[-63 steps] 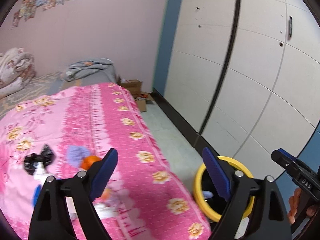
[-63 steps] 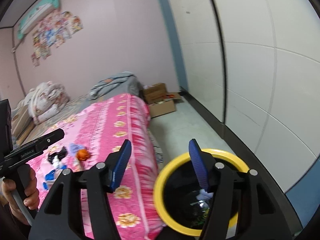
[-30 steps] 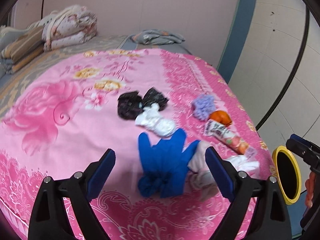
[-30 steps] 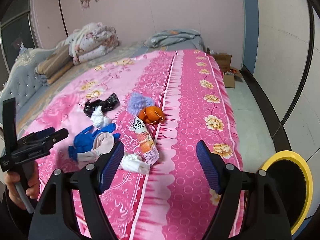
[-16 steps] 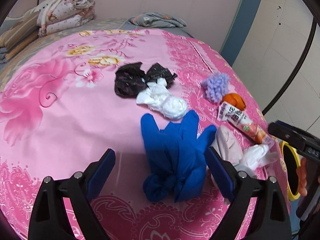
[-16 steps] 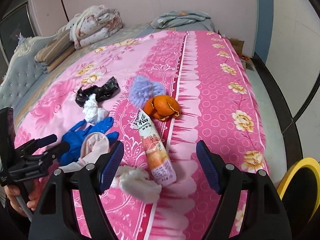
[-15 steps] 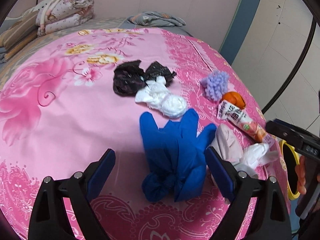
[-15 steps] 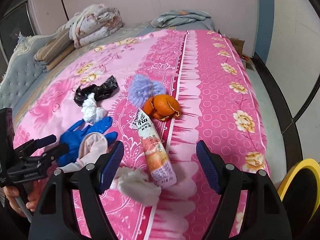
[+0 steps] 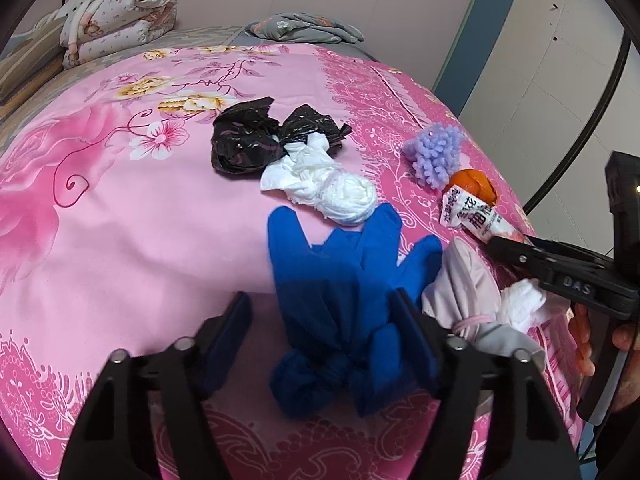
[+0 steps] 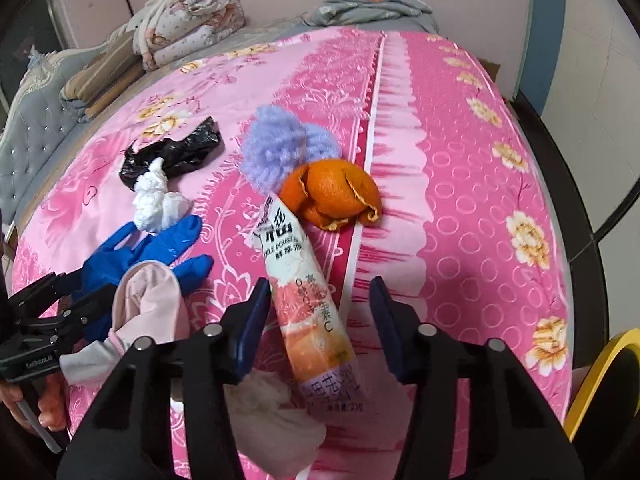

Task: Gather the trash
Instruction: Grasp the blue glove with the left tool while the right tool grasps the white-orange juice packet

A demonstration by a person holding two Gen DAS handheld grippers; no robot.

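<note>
Trash lies scattered over the pink floral bedspread [image 9: 100,240], and the piece nearest a grasp is the long snack wrapper [image 10: 306,292], which sits between the spread fingers of the right claw [image 10: 320,316]. Its long axis runs almost straight away from that claw, slightly tilted leftward at the far end, where it touches the orange peel [image 10: 332,192] and the purple fuzzy ball [image 10: 280,148]. So the fingers flank the wrapper across its narrow width, and closing them looks like the natural next step; the left finger is just beside the wrapper's edge, the right one stands further off. The right claw is released and holds nothing, pitched down toward the bed. The left claw [image 9: 320,320] is likewise released and empty, hovering low over the knotted end of the blue glove [image 9: 344,280], whose fingers fan away from it. Beside the glove lie a pale pink glove [image 9: 468,280], a white tissue wad [image 9: 332,188] and a crumpled black bag [image 9: 256,140] farther up the bed. A sliver of the yellow-rimmed bin [image 10: 600,380] shows off the bed's edge to the right of the right claw, which makes that hand the nearer one for dropping things in.
</note>
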